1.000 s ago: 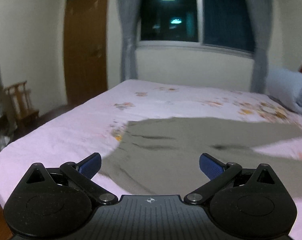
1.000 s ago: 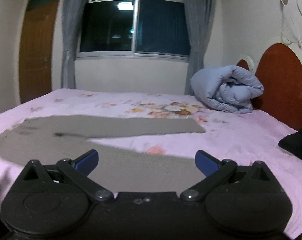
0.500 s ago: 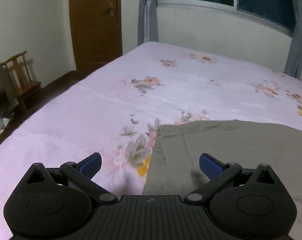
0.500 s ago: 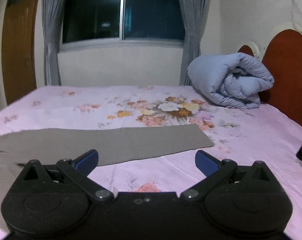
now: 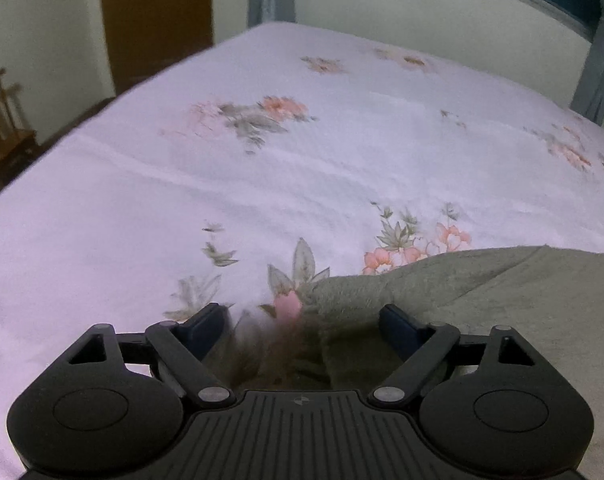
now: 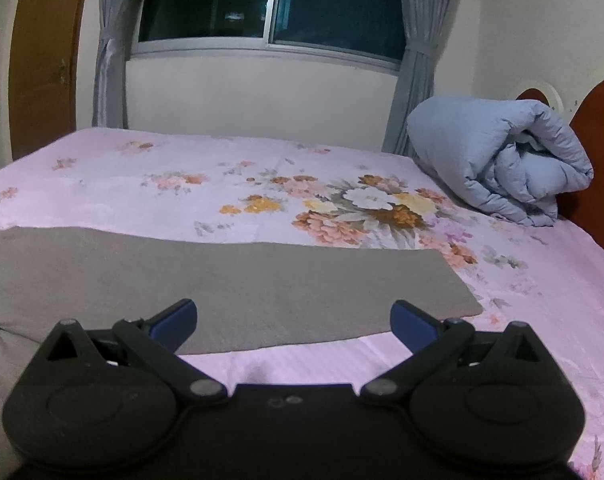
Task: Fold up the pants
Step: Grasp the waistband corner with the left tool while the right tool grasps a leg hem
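Folding is only just getting under way, judging by how the grey pants [image 6: 230,276] are lying spread flat on the bed [image 6: 541,320], over its pink floral sheet, with no fold visible in either view. In the right wrist view one leg is stretching out across the sheet toward the headboard [image 6: 597,152], its hem end lying flat and square, and a second stretch of the same grey cloth is showing at the lower left edge of the picture. The right tongs [image 6: 294,322] are standing wide apart and empty, poised over the near edge of that leg without touching it. In the left wrist view the left tongs [image 5: 302,326] are pointing steeply down at a corner of the pants [image 5: 481,288], apparently the waist end, and their jaws are closing with the cloth's edge lying between them, though the pads are not yet pressing on it. By my reading, everything is still to come: gripping both ends, bringing one leg over the other, then folding the length. A rolled blue duvet [image 6: 501,160] is sitting well apart near the headboard.
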The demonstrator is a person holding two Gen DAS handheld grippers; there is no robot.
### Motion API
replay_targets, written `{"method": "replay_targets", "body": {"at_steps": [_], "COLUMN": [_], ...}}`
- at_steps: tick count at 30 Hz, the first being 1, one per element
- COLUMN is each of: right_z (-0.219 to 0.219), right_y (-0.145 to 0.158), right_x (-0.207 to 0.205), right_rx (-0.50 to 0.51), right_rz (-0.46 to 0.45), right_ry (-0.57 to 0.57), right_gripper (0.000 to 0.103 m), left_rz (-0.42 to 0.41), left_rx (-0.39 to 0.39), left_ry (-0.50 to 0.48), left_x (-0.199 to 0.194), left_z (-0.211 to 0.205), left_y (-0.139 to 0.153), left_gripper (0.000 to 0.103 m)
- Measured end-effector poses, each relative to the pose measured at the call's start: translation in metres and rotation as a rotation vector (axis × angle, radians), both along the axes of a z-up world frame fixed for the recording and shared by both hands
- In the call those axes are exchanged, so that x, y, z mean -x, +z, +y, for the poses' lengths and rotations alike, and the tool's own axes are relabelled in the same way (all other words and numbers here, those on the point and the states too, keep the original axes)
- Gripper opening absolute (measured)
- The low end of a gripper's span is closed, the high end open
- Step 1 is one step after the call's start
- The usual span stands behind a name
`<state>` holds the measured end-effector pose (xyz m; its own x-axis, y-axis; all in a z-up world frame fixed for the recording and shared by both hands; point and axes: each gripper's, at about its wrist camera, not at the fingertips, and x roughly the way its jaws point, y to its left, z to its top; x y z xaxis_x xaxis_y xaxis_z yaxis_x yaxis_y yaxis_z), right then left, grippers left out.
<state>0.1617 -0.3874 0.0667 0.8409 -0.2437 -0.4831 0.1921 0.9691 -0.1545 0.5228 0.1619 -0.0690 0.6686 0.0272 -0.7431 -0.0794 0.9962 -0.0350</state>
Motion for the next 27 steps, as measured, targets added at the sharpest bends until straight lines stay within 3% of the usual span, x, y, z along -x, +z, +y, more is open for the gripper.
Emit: {"method": "replay_targets", "body": {"at_steps": [7, 10, 13, 16, 18, 21, 23, 27], "right_z": [-0.002, -0.002, -0.003, -0.005, -0.006, -0.002, 0.004, 0.028], "right_y": [-0.007, -0.007, -0.009, -0.006, 0.000, 0.008, 0.009, 0.002], "right_x": [-0.005, -0.007, -0.016, -0.037, -0.056, -0.098, -0.132, -0.191], "right_rx": [-0.010, -0.042, -0.088, -0.147, -0.185, -0.217, -0.197, -0.101], "right_rz": [0.017, 0.019, 0.045, 0.104, 0.135, 0.195, 0.244, 0.307], "right_ry": [-0.001, 0.008, 0.032, 0.102, 0.190, 0.339, 0.414, 0.542], "right_gripper": [0.097, 0.097, 0.097, 0.097, 0.097, 0.084, 0.061, 0.054], "left_rz": [0.043, 0.038, 0.029, 0.019, 0.015, -0.004, -0.006, 0.004], "left_rx": [0.065, 0.076, 0.020, 0.038, 0.065, 0.112, 0.125, 0.131], "left_ry": [-0.085, -0.146, -0.183, -0.195, -0.198, -0.182, -0.179, -0.181], "left_x": [-0.017, -0.016, -0.011, -0.002, 0.004, 0.009, 0.009, 0.006], "left_z": [-0.002, -0.011, -0.023, -0.018, -0.013, -0.005, -0.004, -0.002], "left_y": [-0.011, -0.007, 0.002, 0.013, 0.021, 0.030, 0.034, 0.036], "left_gripper": [0.086, 0.053, 0.028, 0.017, 0.016, 0.015, 0.015, 0.014]}}
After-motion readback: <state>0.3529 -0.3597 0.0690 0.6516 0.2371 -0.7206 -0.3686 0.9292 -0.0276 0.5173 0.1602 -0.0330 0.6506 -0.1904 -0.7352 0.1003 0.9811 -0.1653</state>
